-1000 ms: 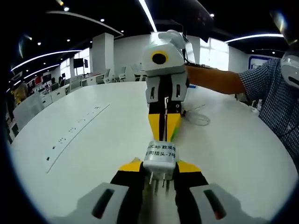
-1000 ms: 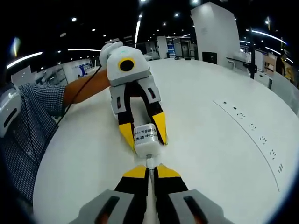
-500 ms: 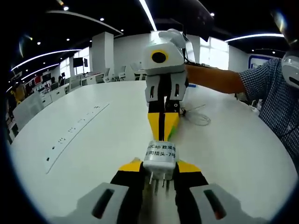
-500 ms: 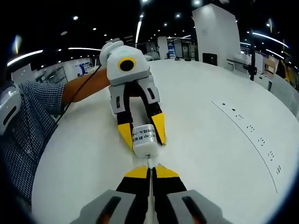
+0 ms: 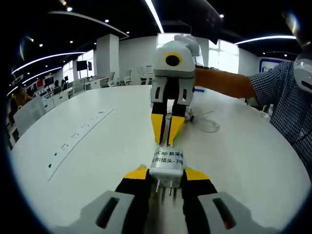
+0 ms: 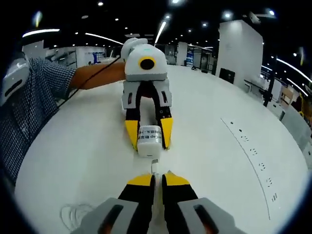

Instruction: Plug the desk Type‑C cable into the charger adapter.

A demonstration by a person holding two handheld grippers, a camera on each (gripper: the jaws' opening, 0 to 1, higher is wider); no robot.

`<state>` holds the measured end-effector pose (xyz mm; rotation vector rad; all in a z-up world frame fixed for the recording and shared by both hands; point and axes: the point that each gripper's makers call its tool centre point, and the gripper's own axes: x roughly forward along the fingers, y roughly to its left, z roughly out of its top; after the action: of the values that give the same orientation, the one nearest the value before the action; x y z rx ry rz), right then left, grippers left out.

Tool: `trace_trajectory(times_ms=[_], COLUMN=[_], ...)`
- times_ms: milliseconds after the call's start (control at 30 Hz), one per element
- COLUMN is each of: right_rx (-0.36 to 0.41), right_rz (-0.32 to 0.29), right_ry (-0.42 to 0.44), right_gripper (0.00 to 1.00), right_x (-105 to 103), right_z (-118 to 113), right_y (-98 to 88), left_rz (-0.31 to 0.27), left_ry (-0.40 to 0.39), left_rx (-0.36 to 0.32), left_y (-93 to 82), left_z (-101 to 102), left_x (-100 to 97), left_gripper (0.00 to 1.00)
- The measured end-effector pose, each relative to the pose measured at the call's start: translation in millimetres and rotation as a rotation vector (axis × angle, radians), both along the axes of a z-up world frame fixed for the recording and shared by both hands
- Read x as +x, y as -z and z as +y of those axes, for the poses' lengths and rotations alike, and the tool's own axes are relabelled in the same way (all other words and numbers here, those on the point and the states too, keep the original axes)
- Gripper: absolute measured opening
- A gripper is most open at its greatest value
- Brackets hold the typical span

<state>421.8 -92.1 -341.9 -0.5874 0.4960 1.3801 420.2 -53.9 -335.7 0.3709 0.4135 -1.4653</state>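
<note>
A white charger adapter (image 5: 166, 165) with printed text sits clamped in my left gripper (image 5: 166, 173), prongs pointing back at the camera. From the far side my right gripper (image 5: 166, 141) meets it tip to tip, its yellow jaws slightly parted around the white Type-C cable. In the right gripper view the cable's plug (image 6: 154, 167) runs from between my right gripper's (image 6: 154, 179) jaws into the adapter (image 6: 148, 141). The left gripper (image 6: 148, 145) grips that adapter by its sides. The rest of the cable lies in loose coils (image 5: 207, 124) (image 6: 73, 214) on the table.
Everything happens over a large round white table (image 5: 97, 146) with a row of flush sockets (image 5: 78, 131) (image 6: 253, 151) set into it. A person's bare forearm (image 5: 229, 83) and checked sleeve (image 6: 29, 97) hold the grippers. Office desks and chairs stand behind.
The right gripper's jaws have parted a little around the cable, and that gripper has tilted, bringing the cable coil into its view. The left gripper and adapter have stayed still.
</note>
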Motion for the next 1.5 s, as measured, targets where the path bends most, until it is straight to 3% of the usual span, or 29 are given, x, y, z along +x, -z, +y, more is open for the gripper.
trace_trajectory(times_ms=[67, 400, 567, 733, 933, 1000, 1067, 1133, 1500], right_rx=[-0.009, 0.057, 0.021, 0.066, 0.068, 0.074, 0.075, 0.076, 0.132], right_rz=[-0.025, -0.035, -0.032, -0.017, -0.015, 0.003, 0.099, 0.141, 0.239], right_ry=[-0.006, -0.056, -0.054, -0.033, -0.017, 0.004, 0.075, 0.093, 0.101], right_gripper=[0.08, 0.08, 0.08, 0.07, 0.06, 0.05, 0.05, 0.05, 0.04], right_x=[2, -2, -1, 3, 4, 5, 6, 6, -4], right_z=[-2, 5, 1, 3, 5, 5, 4, 3, 6], right_y=[1.3, -7.7, 2.9, 3.6, 3.9, 4.3, 5.6, 5.2, -5.8], left_rz=[0.000, -0.001, -0.002, -0.001, -0.001, -0.001, -0.004, -0.006, -0.005], left_ry=[0.000, -0.003, -0.003, -0.004, -0.002, -0.001, 0.001, 0.001, 0.010], left_rx=[-0.002, -0.004, -0.001, -0.009, -0.008, -0.007, -0.003, -0.005, 0.002], left_y=[0.2, 0.5, 0.7, 1.0, 0.9, 0.9, 0.8, 0.6, -0.9], left_z=[2, 1, 1, 3, 3, 2, -1, -2, -2], left_x=[5.4, 6.5, 5.5, 8.6, 7.7, 6.3, -0.1, -2.9, -6.5], left_gripper=[0.25, 0.26, 0.26, 0.26, 0.26, 0.26, 0.26, 0.25, 0.25])
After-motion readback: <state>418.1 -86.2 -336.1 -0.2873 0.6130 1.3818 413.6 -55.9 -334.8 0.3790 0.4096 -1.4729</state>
